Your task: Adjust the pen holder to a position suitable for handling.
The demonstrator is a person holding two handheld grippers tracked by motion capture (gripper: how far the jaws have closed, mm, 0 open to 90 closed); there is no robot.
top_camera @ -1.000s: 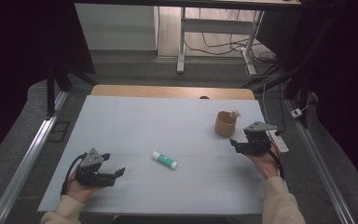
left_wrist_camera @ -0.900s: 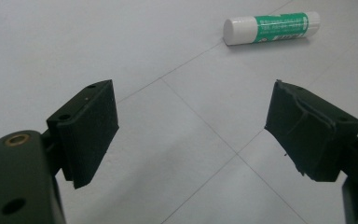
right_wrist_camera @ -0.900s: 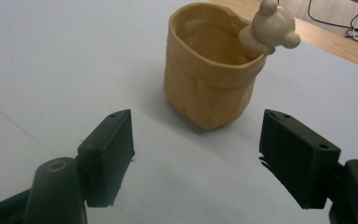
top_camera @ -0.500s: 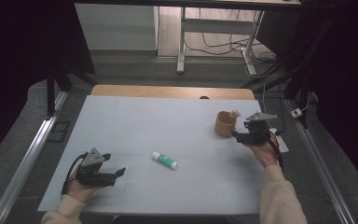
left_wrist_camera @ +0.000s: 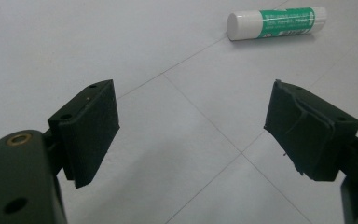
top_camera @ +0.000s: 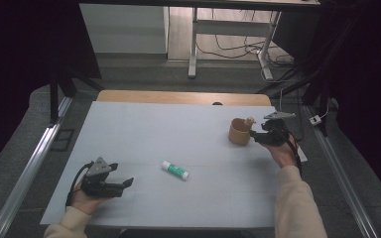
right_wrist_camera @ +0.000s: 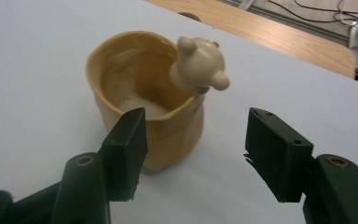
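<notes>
— Looking nearest first, what was the left hand doing? Its tongs [top_camera: 127, 183] lay low at the near edge of the desk [top_camera: 144, 129], jaws wide apart with nothing between them.

— Parked, I'd judge, kept clear so the other side could work. The glue stick [top_camera: 175, 169] (white with a green label) lay on its side a little beyond them, untouched, apart from both hands.

— And farther off?

— The right tongs [top_camera: 254, 137] stood just beside the cup [top_camera: 239, 132], at the far right of the desk. Their jaws had just been closing but were apart at that moment, gripping nothing; in the right gripper view the cup [right_wrist_camera: 147, 102] sat ahead and left of the gap, not inside it.

— So why held level there?

— Lined up, I think, to take the cup by its wall.

— How did the cup look?

— Upright, squat, ochre, with an uneven hand-shaped rim (glossy, perhaps glazed clay). A pale little bear head [right_wrist_camera: 199, 64] perched on the rim facing the tongs. Inside it seemed empty.
</notes>
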